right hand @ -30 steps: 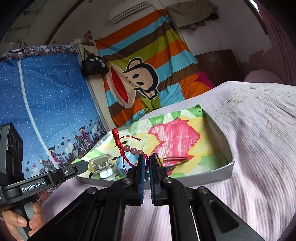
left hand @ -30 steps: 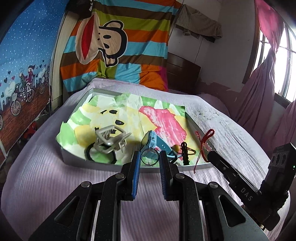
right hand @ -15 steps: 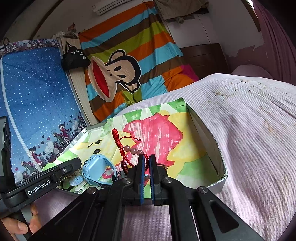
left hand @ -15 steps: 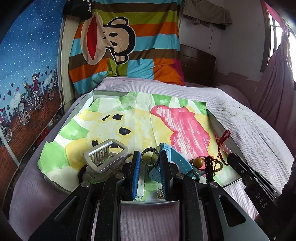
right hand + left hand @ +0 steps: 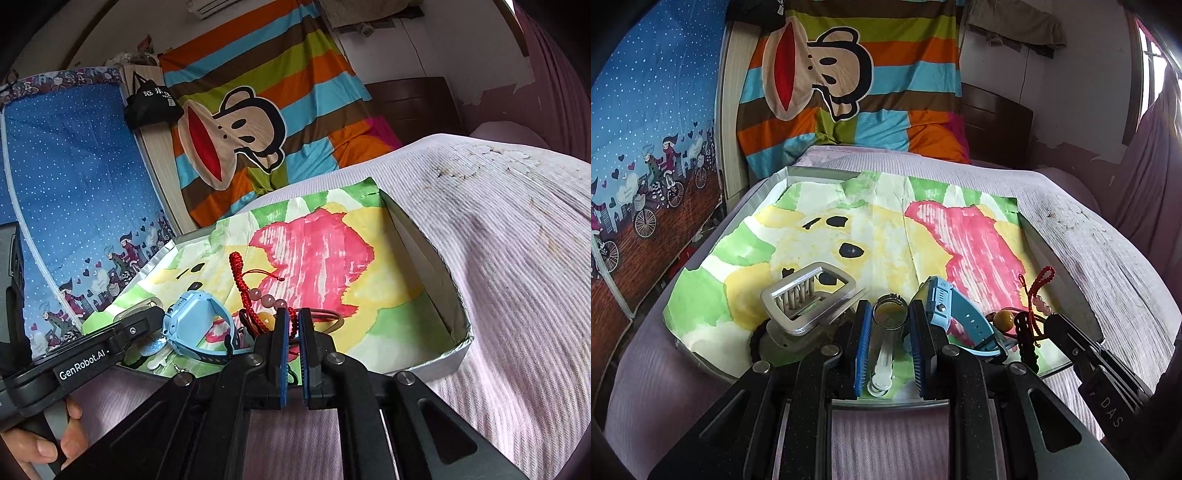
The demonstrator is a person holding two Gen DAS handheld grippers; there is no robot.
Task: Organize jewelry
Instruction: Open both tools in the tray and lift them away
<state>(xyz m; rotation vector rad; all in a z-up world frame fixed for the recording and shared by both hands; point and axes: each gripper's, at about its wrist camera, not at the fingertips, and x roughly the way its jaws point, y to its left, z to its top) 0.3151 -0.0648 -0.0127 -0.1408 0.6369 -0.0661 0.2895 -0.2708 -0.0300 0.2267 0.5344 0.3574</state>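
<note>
A shallow grey tray [image 5: 764, 192] lined with a painted paper sits on the bed. At its near edge lie a silver hair claw [image 5: 809, 302], a clear ring with a white stick [image 5: 889, 314], a blue watch [image 5: 953, 314] and dark cords with an orange bead [image 5: 1004, 320]. My left gripper [image 5: 888, 321] is open with its fingers on either side of the ring. My right gripper [image 5: 291, 325] is shut on a red cord bracelet with pink beads [image 5: 243, 280], low over the tray's near right part; the bracelet also shows in the left wrist view [image 5: 1039, 284].
The tray [image 5: 436, 266] has a raised right wall. The bed is covered by a pink ribbed sheet [image 5: 517, 258]. A striped monkey blanket [image 5: 849, 74] hangs behind and a blue patterned fabric wall [image 5: 646, 129] stands at the left.
Both grippers have moved forward over the tray's near edge. The left fingers now straddle the ring. The right gripper has carried the red bracelet lower into the tray.
</note>
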